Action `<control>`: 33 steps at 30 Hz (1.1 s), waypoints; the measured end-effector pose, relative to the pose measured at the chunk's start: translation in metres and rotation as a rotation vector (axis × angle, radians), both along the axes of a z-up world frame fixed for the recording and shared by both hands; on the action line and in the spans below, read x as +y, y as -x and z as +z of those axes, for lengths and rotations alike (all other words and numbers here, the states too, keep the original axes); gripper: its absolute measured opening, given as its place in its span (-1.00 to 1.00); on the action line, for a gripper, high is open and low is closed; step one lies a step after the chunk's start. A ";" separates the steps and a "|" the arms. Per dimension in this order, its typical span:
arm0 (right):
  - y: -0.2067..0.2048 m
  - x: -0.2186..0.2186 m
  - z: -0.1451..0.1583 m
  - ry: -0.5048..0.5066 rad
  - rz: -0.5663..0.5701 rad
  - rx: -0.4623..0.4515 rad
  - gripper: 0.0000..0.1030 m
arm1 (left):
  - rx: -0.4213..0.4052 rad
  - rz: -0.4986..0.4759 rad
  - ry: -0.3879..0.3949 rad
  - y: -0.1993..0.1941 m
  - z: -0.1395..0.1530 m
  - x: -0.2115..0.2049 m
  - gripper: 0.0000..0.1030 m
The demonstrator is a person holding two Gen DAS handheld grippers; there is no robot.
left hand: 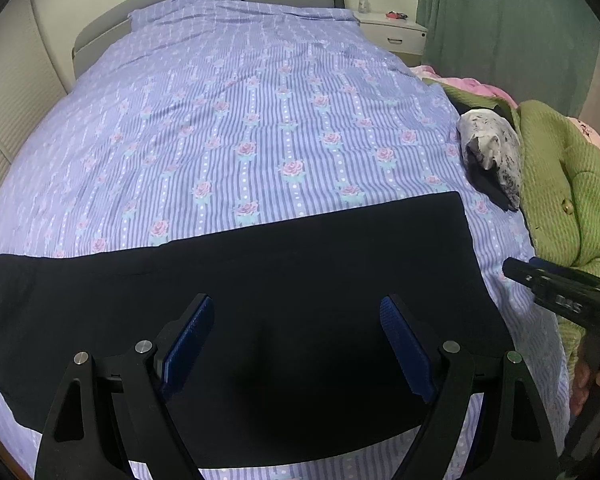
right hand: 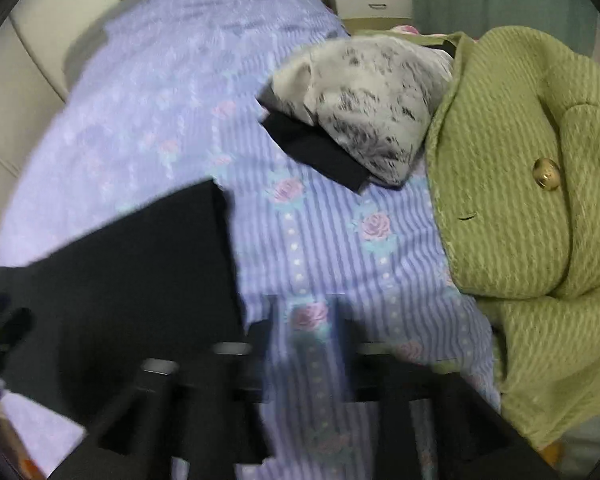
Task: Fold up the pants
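Pants: the black pants (left hand: 244,312) lie flat across the near edge of the bed (left hand: 260,120), already folded into a long dark band with a straight edge at your right.
Left gripper: your left gripper (left hand: 296,344) hovers over the middle of the band, blue pads (left hand: 188,344) wide apart, nothing between them, no cloth pinched.
Right gripper: your right gripper (right hand: 306,340) sits off the pants' right end, above bare striped sheet; the view is blurred, but the fingers look parted and only sheet shows in the gap. From the left wrist view its black body (left hand: 568,300) reaches in from the right, clear of the cloth.
Step in hand: by my reading, one fold is laid and you are between grips, about to set up the next fold across the length.
Next move: it calls for both grippers on one short end, each biting all layers at a corner, then carrying that end over evenly so the edges meet.
Nearby: the green jacket (right hand: 520,200) and the grey furry bundle (right hand: 364,120) lie close on the right; keep the fold away from them.
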State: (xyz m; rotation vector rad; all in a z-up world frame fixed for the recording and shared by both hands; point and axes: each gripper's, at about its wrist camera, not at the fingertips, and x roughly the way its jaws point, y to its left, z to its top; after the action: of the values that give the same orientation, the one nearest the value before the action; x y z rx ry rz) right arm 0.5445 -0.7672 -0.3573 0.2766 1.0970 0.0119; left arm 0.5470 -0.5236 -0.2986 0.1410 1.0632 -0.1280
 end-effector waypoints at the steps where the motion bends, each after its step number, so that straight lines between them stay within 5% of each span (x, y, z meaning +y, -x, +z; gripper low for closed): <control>1: 0.001 0.002 0.001 0.002 0.019 -0.005 0.10 | 0.014 0.001 0.003 -0.001 -0.003 0.000 0.66; 12: -0.002 0.037 -0.029 -0.096 0.226 0.056 0.10 | 0.042 -0.043 -0.005 0.001 -0.013 -0.013 0.66; 20: -0.001 0.025 -0.055 -0.251 0.215 0.061 0.12 | 0.056 -0.048 0.003 0.005 -0.014 -0.015 0.66; 23: -0.001 0.033 -0.049 -0.244 0.236 0.081 -0.12 | 0.055 -0.053 0.009 0.006 -0.012 -0.017 0.66; 26: -0.002 0.039 -0.050 -0.247 0.287 0.067 -0.15 | 0.035 -0.077 -0.013 0.008 -0.009 -0.020 0.66; 30: -0.018 0.013 -0.067 -0.462 0.158 0.091 -0.20 | 0.034 -0.075 -0.012 0.010 -0.007 -0.019 0.66; 33: -0.016 0.006 -0.070 -0.497 0.106 0.098 -0.39 | 0.044 -0.060 0.001 0.011 -0.004 -0.016 0.66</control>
State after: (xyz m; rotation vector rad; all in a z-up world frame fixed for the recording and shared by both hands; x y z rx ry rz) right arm 0.5602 -0.7609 -0.4271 0.6695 1.1957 0.3725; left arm 0.5364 -0.5392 -0.3028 0.1696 1.1036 -0.1865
